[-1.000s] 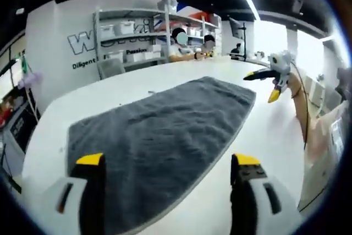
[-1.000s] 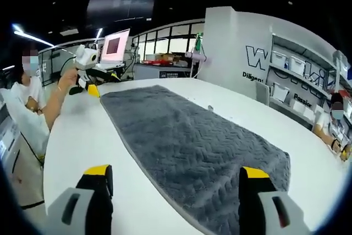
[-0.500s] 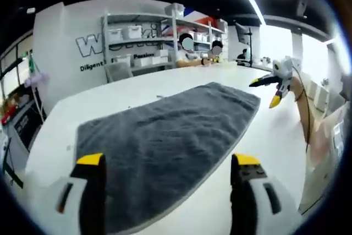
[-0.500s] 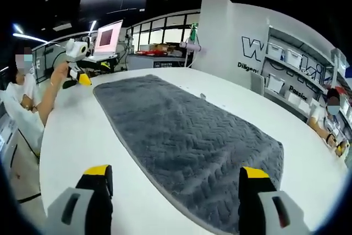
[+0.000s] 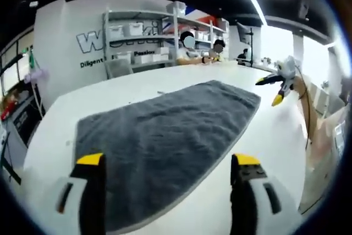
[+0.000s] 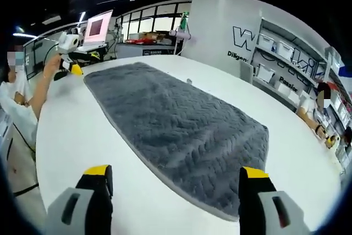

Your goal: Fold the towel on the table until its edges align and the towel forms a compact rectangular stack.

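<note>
Grey towel (image 5: 165, 136) (image 6: 176, 130) lying flat, unfolded, on white worktop (image 5: 275, 152) (image 6: 71, 130), stretching diagonally toward 1 o'clock in left gripper view, toward 10 o'clock in right gripper view.
Left gripper (image 5: 165, 160) hovering over near towel end, jaws spread apart, holding nothing.
Right gripper (image 6: 176, 171) hovering over opposite end, jaws apart, gripping nothing.
Shelving (image 5: 159, 31) with bins standing beyond worktop at 12 o'clock.

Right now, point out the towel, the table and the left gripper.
towel (image 5: 165, 130), left gripper view, middle of the grey pile
table (image 6: 71, 136), right gripper view, bare white top beside the towel
left gripper (image 5: 168, 163), left gripper view, midway between its tips
</note>
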The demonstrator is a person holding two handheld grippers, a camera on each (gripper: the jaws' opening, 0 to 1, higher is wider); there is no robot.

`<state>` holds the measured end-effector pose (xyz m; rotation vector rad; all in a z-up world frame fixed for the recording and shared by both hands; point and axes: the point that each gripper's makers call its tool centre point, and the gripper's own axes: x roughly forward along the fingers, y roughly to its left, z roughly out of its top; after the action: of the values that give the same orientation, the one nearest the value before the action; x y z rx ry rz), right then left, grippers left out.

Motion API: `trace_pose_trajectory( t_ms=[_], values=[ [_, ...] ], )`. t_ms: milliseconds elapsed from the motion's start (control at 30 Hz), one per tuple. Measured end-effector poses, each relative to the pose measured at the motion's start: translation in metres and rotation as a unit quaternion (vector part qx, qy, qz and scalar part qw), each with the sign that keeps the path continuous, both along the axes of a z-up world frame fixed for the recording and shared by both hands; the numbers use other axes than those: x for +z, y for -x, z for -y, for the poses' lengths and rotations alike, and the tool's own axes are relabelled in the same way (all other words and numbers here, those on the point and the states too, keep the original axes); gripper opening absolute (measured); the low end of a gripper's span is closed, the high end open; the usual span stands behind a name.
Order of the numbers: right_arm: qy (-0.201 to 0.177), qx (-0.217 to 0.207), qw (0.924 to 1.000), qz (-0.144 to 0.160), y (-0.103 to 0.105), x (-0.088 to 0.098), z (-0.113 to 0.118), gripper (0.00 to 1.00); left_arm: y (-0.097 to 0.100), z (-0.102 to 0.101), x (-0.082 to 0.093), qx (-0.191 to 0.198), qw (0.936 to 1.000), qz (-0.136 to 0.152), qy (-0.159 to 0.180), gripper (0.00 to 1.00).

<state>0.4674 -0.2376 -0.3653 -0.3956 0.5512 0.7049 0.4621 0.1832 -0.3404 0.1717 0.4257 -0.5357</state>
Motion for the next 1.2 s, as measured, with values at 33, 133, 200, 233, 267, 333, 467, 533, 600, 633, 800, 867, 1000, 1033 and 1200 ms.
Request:
trace_pose_trajectory(
  t_ms=[33,133,200,233,267,333,467,533,600,633,800,867,1000,1033,1200],
  values=[
    [0.000,-0.006,1.0000,0.000,0.001,0.000,0.005,0.99,0.000,-0.001,0.000,0.000,1.0000,0.001,0.000,0.99],
    [-0.006,-0.027,0.9996,0.002,0.003,0.001,0.024,0.99,0.000,-0.002,0.000,0.000,1.0000,0.001,0.000,0.99],
    [-0.008,-0.035,0.9994,0.002,0.004,0.001,0.029,0.99,-0.001,-0.003,0.000,0.002,1.0000,0.000,0.000,0.99],
    [-0.008,-0.043,0.9991,0.002,0.004,0.000,0.037,0.99,-0.001,-0.004,0.000,0.003,1.0000,0.000,-0.001,0.99],
    [-0.009,-0.051,0.9987,0.001,0.005,-0.001,0.045,0.99,-0.001,-0.004,-0.001,0.004,1.0000,0.000,-0.002,0.99],
    [-0.012,-0.065,0.9978,0.000,0.006,-0.003,0.058,0.98,0.000,-0.005,0.000,0.004,1.0000,0.000,-0.003,0.99],
    [-0.026,-0.083,0.9962,0.000,0.003,-0.004,0.076,0.82,0.000,-0.005,-0.001,0.004,1.0000,0.000,-0.004,0.99],
    [-0.032,-0.089,0.9955,-0.002,0.001,-0.006,0.083,0.73,0.001,-0.004,-0.002,0.003,1.0000,-0.002,-0.006,0.99],
    [-0.043,-0.089,0.9951,-0.002,-0.005,-0.007,0.086,0.65,0.001,-0.002,-0.004,0.001,1.0000,-0.004,-0.009,0.99],
    [-0.051,-0.094,0.9943,0.004,-0.013,-0.008,0.090,0.60,0.001,-0.002,-0.005,-0.001,0.9999,-0.005,-0.011,0.99],
    [-0.031,-0.153,0.9875,-0.015,-0.041,-0.034,0.115,0.33,0.001,-0.006,-0.009,0.006,0.9996,-0.009,-0.025,0.99],
    [-0.026,-0.158,0.9865,-0.031,-0.043,-0.046,0.117,0.33,0.000,-0.010,-0.009,0.011,0.9995,-0.009,-0.027,0.99],
    [-0.041,-0.152,0.9866,-0.042,-0.044,-0.049,0.115,0.29,0.001,-0.012,-0.007,0.014,0.9996,-0.008,-0.024,0.99],
    [-0.041,-0.153,0.9864,-0.043,-0.044,-0.049,0.115,0.28,0.000,-0.013,-0.007,0.016,0.9996,-0.008,-0.024,0.99],
    [-0.051,-0.137,0.9877,-0.055,-0.040,-0.050,0.107,0.10,0.000,-0.014,-0.009,0.018,0.9994,-0.009,-0.027,0.99]
  ],
)
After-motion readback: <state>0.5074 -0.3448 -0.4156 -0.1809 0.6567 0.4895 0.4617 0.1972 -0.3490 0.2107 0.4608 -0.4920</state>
